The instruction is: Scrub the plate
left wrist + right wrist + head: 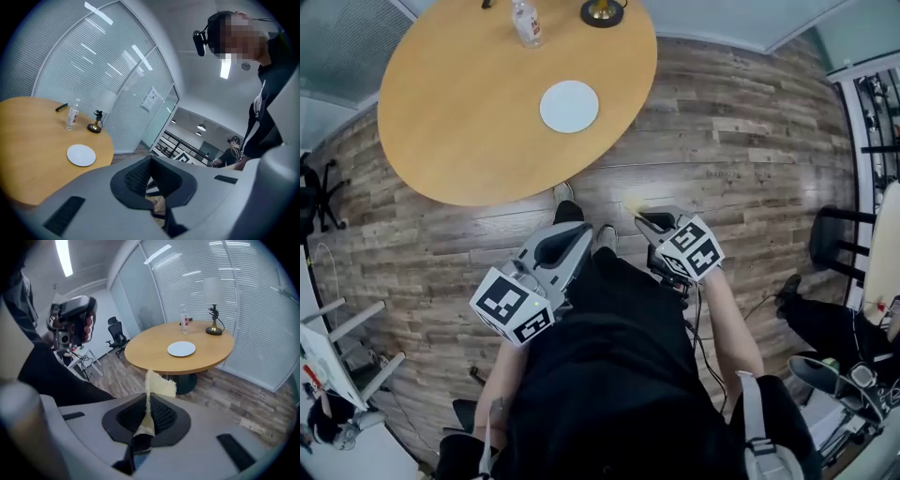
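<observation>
Finds the plate on the table, well apart: 12 o'clock from the left gripper, 11 o'clock from the right gripper. Clamps a yellow scrub pad in the right, closes the left on nothing. Likely calls for a forward reach.

We note the plate on the table; behind it stand the bottle, left, and the lamp, right

The jaws of the left gripper were seen closed together; a white plate was laid on the round wooden table.
</observation>
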Tool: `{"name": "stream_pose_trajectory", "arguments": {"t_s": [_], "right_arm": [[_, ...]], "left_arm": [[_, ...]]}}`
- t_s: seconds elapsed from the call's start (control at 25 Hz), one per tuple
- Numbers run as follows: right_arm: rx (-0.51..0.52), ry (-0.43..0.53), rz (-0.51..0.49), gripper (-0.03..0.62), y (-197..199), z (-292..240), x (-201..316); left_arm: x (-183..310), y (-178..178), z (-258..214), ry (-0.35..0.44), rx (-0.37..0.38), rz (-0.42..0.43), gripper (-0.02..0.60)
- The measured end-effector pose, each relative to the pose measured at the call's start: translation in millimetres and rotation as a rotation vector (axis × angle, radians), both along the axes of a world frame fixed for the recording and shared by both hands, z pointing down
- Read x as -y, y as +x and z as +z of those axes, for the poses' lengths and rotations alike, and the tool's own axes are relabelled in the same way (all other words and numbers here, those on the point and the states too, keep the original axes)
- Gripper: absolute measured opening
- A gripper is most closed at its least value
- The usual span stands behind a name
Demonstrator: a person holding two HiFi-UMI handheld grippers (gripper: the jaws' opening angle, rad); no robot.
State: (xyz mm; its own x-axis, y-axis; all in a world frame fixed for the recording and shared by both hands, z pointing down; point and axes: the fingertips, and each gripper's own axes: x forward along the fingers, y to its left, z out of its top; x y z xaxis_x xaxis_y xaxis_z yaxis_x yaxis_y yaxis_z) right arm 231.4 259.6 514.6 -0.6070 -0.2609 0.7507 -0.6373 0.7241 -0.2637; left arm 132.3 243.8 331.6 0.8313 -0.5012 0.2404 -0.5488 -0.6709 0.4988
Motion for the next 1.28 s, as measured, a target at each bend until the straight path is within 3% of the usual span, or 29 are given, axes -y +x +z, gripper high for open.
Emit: {"name": "stream_pose_trajectory", "arguments": {"t_s": [0.24, 0.36, 0.6, 0.8, 1.28], "right_arm": [[0.264, 0.02, 0.059, 0.028, -25.4, -57.1, -16.0], [0.4, 0.103, 0.102, 0.028, -28.9, -105.5, -10.6], [0.693, 0.286, 0.116, 0.026, -23.8, -199.1, -8.3], [0.694, 0.381, 0.086, 0.026, -35.0, -222.9, -0.6], [0.706, 0.415, 0.121, 0.026, -42.1, -238.2, 14.4]], "left_arm": [[-35.7, -22.0, 10.7, 0.0, 0.061, -0.074, 0.011], [-36.1, -30.4, -0.3, 0.021, 0.06, -0.098, 0.011], [-31.8, -37.0, -26.8, 0.092, 0.076, -0.062, 0.011], [-22.6, -51.5, -28.2, 0.102, 0.07, -0.061, 0.011], [-5.1, -45.0, -33.8, 0.112, 0.04, -0.015, 0.011]]}}
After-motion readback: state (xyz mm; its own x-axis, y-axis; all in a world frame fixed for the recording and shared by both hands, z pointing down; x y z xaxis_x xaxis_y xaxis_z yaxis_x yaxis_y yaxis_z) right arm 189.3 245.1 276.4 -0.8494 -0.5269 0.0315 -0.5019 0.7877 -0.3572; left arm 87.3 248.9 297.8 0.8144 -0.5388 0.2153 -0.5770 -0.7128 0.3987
